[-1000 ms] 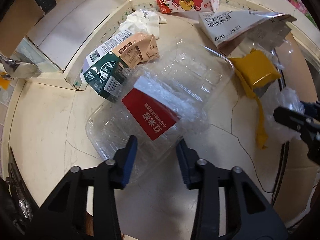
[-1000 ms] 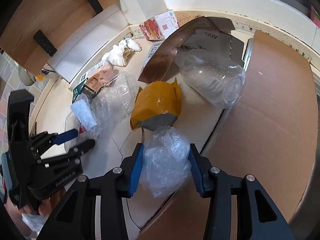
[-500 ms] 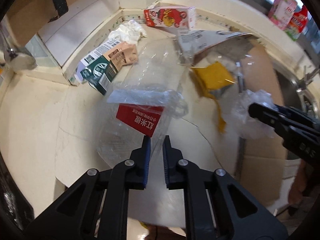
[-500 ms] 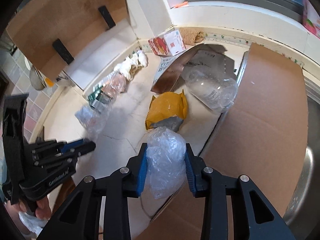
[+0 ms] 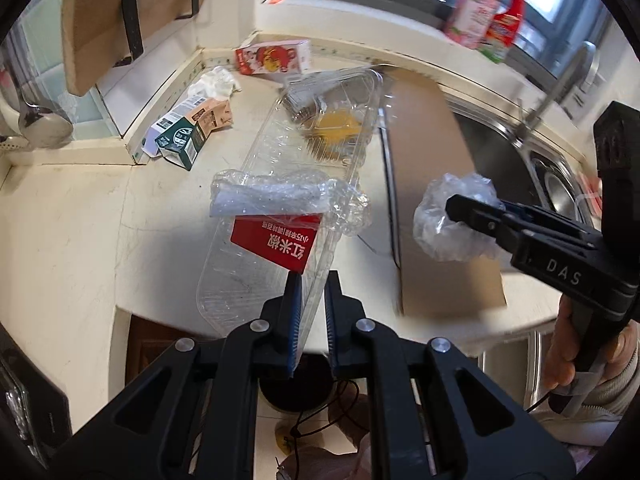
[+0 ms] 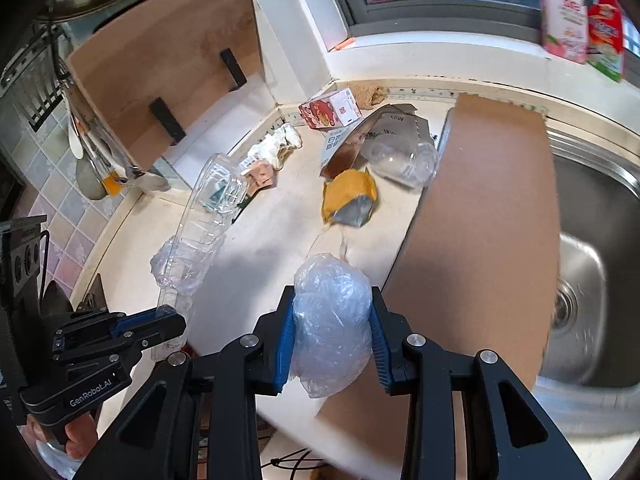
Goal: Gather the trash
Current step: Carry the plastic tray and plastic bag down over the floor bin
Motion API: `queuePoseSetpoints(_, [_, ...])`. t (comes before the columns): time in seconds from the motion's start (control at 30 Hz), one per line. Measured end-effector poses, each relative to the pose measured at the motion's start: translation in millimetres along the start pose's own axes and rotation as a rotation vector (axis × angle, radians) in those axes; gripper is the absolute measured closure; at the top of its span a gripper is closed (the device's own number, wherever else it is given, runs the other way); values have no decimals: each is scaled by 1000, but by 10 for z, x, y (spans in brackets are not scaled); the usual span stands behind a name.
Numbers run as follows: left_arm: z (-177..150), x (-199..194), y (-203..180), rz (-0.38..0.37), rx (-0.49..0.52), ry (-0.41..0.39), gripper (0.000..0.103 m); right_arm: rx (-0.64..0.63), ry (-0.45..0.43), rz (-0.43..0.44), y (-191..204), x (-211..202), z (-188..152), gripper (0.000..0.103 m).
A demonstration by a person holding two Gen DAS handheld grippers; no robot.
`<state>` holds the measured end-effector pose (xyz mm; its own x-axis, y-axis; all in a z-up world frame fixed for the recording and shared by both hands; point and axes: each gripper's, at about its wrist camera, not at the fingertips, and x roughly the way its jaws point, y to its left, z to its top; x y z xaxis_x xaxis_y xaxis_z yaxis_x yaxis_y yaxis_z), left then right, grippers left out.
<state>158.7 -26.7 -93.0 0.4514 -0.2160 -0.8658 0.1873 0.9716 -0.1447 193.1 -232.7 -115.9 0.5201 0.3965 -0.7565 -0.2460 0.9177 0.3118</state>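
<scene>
The cardboard sheet (image 6: 480,216) is laid on the counter (image 6: 264,236) as the landmark — the sink (image 6: 588,264) lies to its right, the trash to its left. Against its left edge a plastic bottle (image 6: 400,158) is found, with a crumpled pouch (image 6: 350,196) just left of that. Behind the bottle a flattened carton (image 6: 356,136) rests, and behind that a small juice box (image 6: 330,110) near the back wall. Farther left a crumpled tissue (image 6: 276,144) sits — a milk carton (image 5: 188,132) in front of it.
</scene>
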Motion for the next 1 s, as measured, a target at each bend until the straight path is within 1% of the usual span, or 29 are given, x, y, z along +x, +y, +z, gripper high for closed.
queuePoseSetpoints(0.13, [-299,-291,10,-35,40,-17,94,17,-12,-19,251,-300,-366,70])
queuePoseSetpoints(0.33, [-825,-633,55,-87,91,-25,94,34,-11,-55,708,-643,-1039,70])
queuePoseSetpoints(0.53, [-1325,-817,72,-139,151,-1,94,62,-16,-87,1063,-965,-1709,70])
queuePoseSetpoints(0.67, [-1612,-895,68,-171,175,23,94,84,11,-105,1202,-1062,-2085,70])
queuePoseSetpoints(0.83, [-1811,-911,44,-198,196,40,94,80,53,-121,1318,-1128,-2408,70])
queuePoseSetpoints(1.0, [-1966,-838,-19,-218,213,74,94,82,92,-121,1275,-1096,-2498,70])
